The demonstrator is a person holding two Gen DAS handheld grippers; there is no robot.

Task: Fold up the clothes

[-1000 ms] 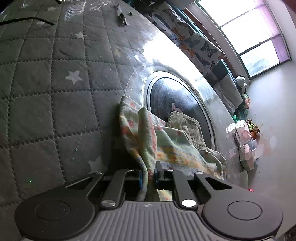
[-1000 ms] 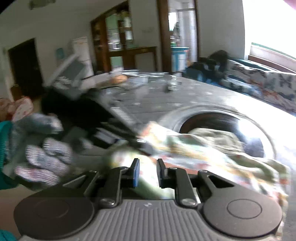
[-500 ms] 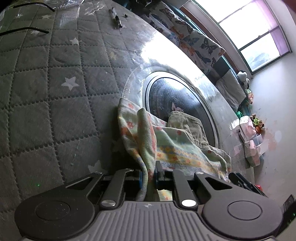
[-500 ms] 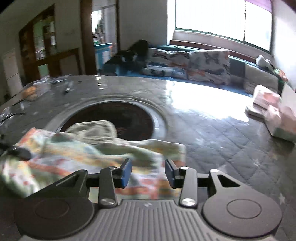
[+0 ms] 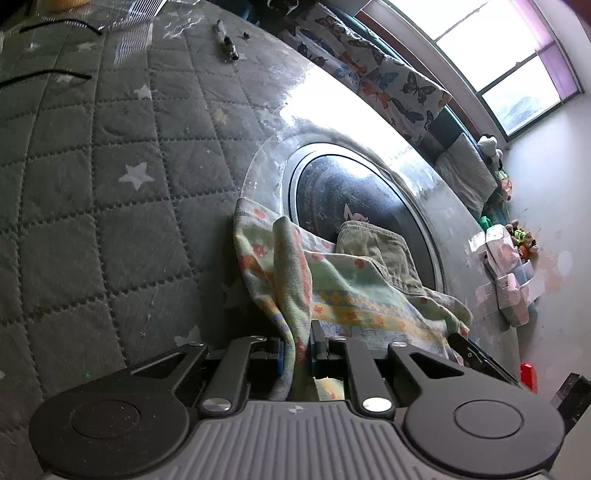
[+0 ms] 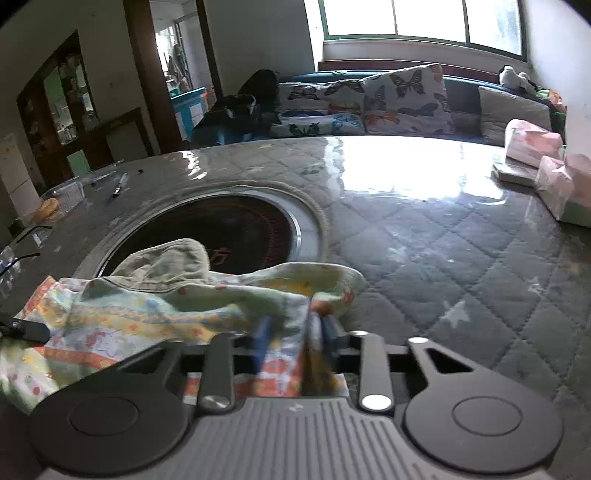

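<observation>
Grippers pinching a patterned garment on a quilted table

Garment [image 5: 354,295] of pale green cloth, printed with orange dots and yellow and blue bands, lies crumpled on a table [image 5: 110,206] covered by a grey quilted cloth with white stars under clear plastic. Part of it drapes over the rim of a round black inset [image 5: 354,195] sunk into the middle of the table. An olive-green ribbed piece [image 6: 166,262] sits on top of the garment, over the inset.

The left gripper [image 5: 298,345] is clenched on a raised fold of the garment, the cloth standing up between its fingers. The right gripper [image 6: 295,332] has cloth bunched between its fingers and is clamped on the opposite edge of the garment; the view there is blurred.

Toward the far edge of the table lies a small dark pen-like object [image 5: 226,40]. Pink packages [image 6: 554,173] rest at the table's right edge in the right wrist view. Beyond the table, butterfly-print cushions [image 6: 388,99] line a sofa under a bright window [image 6: 424,18].
</observation>
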